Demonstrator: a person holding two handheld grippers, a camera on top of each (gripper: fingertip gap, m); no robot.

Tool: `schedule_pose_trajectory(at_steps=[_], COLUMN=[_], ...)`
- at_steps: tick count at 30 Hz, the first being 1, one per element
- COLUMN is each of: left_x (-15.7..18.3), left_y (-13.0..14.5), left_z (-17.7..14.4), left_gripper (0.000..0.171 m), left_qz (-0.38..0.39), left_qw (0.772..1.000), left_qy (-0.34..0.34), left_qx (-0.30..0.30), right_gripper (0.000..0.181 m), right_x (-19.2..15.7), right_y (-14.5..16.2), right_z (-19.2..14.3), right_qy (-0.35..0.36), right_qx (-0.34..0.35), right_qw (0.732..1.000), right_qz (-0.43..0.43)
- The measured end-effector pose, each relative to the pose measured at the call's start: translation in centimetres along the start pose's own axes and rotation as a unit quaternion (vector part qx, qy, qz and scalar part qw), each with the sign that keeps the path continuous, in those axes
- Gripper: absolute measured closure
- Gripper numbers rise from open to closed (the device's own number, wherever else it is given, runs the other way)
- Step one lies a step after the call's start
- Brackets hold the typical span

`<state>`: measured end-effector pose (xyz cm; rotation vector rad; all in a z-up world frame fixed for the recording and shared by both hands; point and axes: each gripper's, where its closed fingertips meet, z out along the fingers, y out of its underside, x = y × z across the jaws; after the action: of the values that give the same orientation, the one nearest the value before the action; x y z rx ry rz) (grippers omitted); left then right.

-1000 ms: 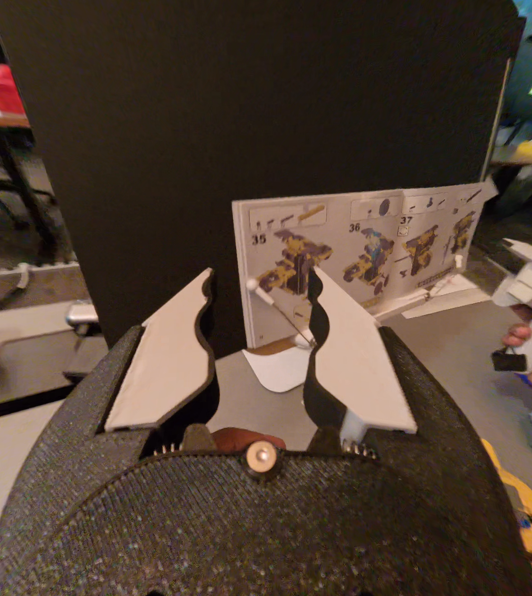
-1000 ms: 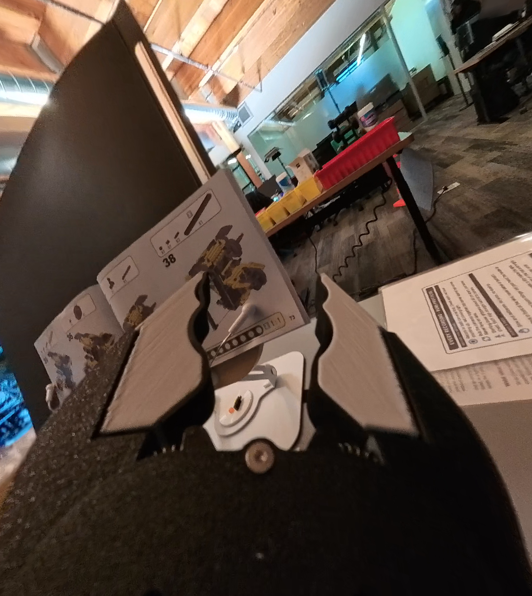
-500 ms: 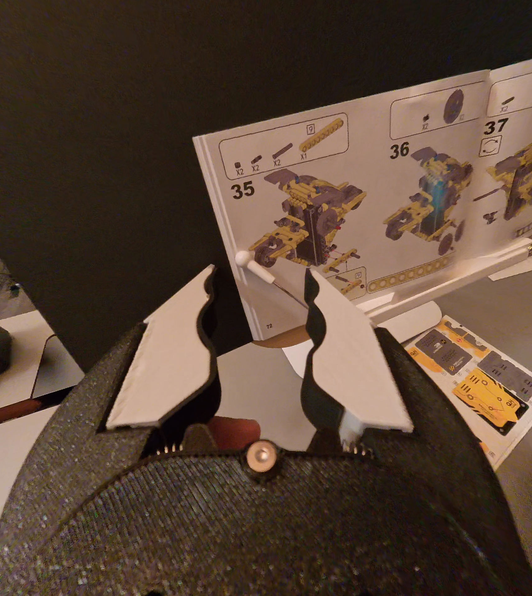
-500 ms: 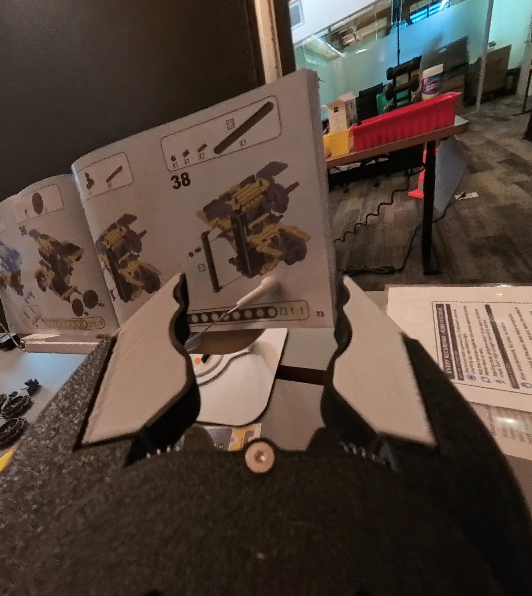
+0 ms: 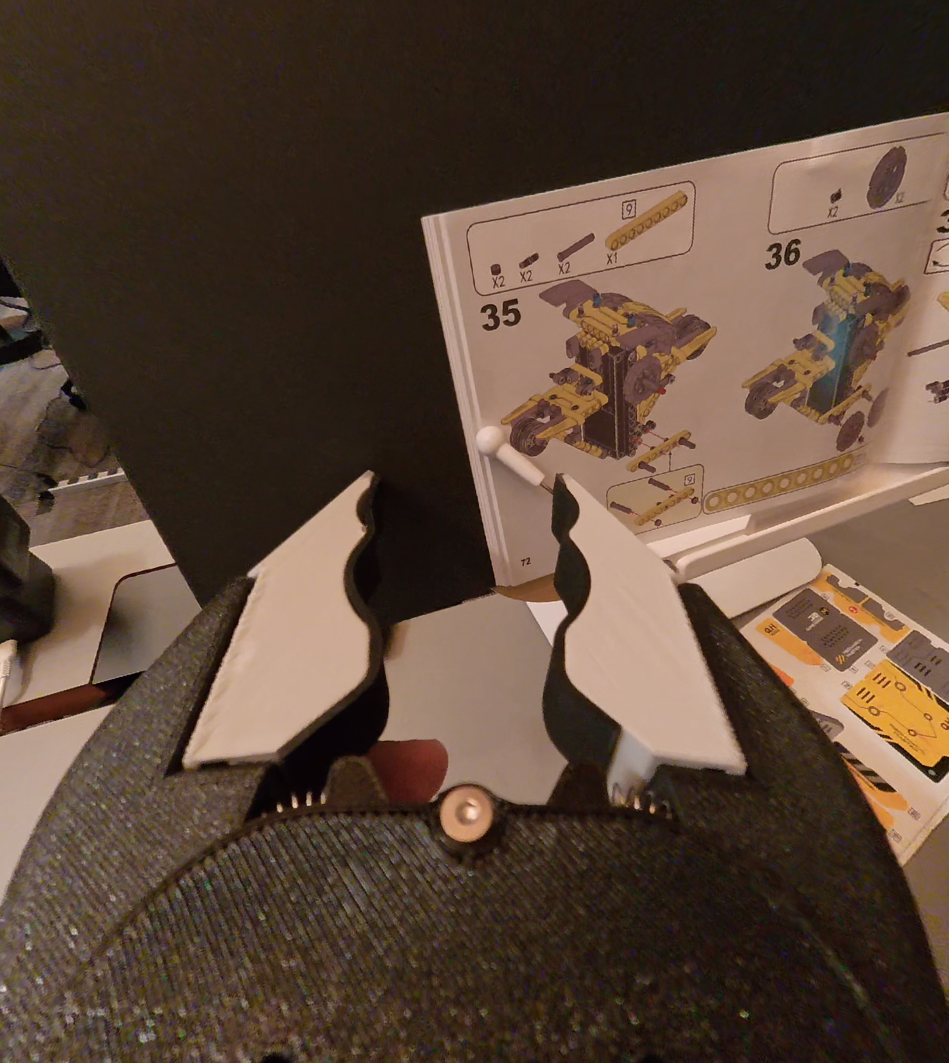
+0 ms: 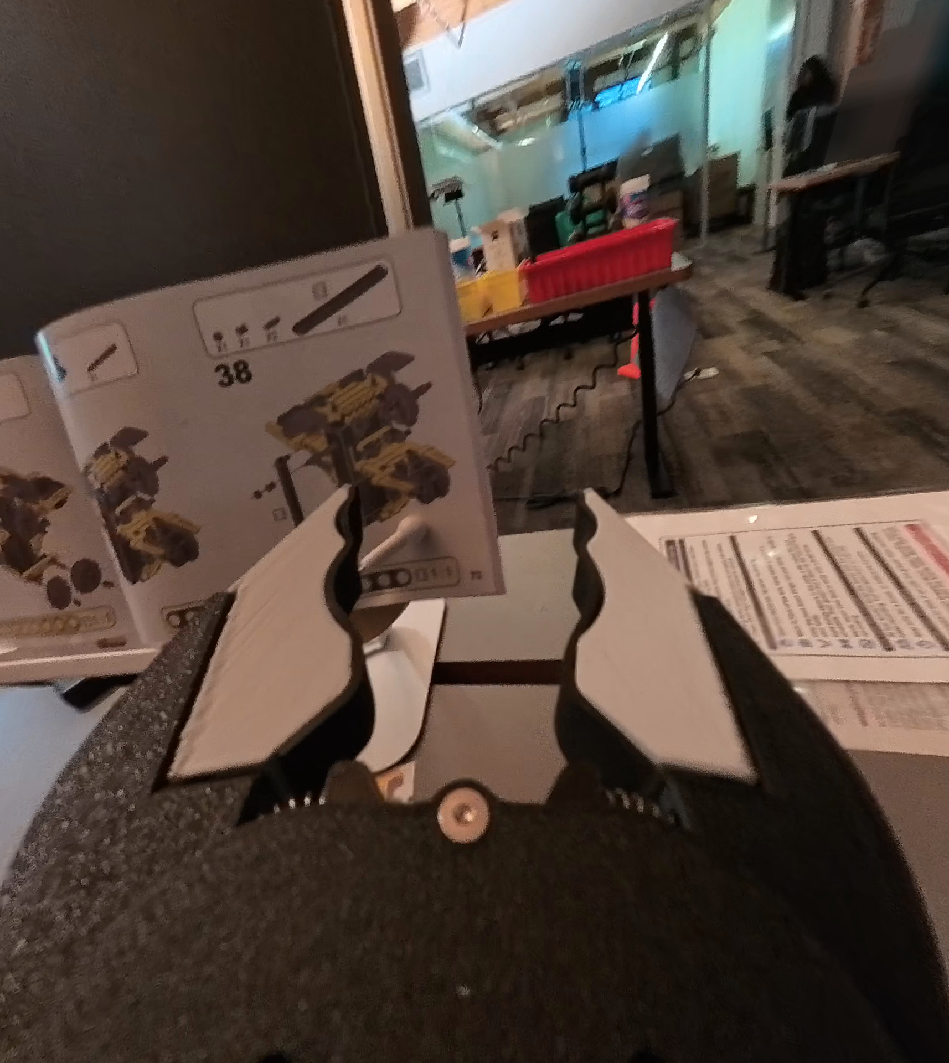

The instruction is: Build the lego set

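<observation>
The left gripper (image 5: 463, 489) hovers over the grey table (image 5: 921, 552), its fingers (image 5: 299, 621) spread wide with nothing between them. Just beyond its right fingertip a white-tipped page pin (image 5: 504, 457) presses the left page of an open instruction booklet (image 5: 691, 356), which stands on a white stand (image 5: 748, 552) against a black panel (image 5: 288, 230). A sticker sheet (image 5: 875, 690) lies flat right of the stand.

The right gripper (image 6: 466, 503) is likewise parted and empty, facing the booklet's right page (image 6: 288, 437). A printed sheet (image 6: 852, 587) lies at the table's right edge. Farther off, on another table, a red bin (image 6: 599, 267) and yellow bins (image 6: 489, 293) stand; their contents cannot be made out.
</observation>
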<state>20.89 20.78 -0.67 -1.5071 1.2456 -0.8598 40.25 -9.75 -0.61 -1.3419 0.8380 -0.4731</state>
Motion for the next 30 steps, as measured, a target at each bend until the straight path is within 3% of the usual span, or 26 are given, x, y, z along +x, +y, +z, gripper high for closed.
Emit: schedule_pose_trajectory(at_steps=[3, 9, 17, 23, 27, 30], left_x=[-0.3, -1.1, -1.1, -1.0, -0.9, -0.3], left_y=[0.0, 0.0, 0.1, 0.2, -0.2, -1.4], left_z=[0.2, 1.3, 1.2, 1.1, 0.1, -2.3], left_gripper=[0.113, 0.115, 0.116, 0.117, 0.105, 0.102], left_qz=[-0.005, -0.053, -0.053, -0.049, -0.061, -0.067], left_qw=[1.000, 0.998, 0.998, 0.998, 0.998, 0.996], left_qy=[0.001, 0.019, 0.026, 0.024, 0.035, 0.053], left_qx=[0.005, 0.017, 0.014, 0.005, 0.004, 0.031], right_gripper=[0.108, 0.102, 0.096, 0.115, 0.119, 0.118], right_x=[-0.2, -1.8, -0.1, 1.5, 0.8, -3.4], right_y=[-1.1, 0.1, 0.4, -0.7, -4.3, -9.7], right_z=[-0.4, 0.5, 0.5, -0.5, -2.5, -5.9], right_qy=[-0.002, -0.026, 0.001, 0.065, 0.072, -0.004], right_qx=[0.022, 0.010, -0.001, 0.008, 0.052, 0.125], right_qw=[1.000, 0.999, 1.000, 0.996, 0.994, 0.991], right_qz=[-0.007, -0.030, -0.031, -0.061, -0.072, -0.048])
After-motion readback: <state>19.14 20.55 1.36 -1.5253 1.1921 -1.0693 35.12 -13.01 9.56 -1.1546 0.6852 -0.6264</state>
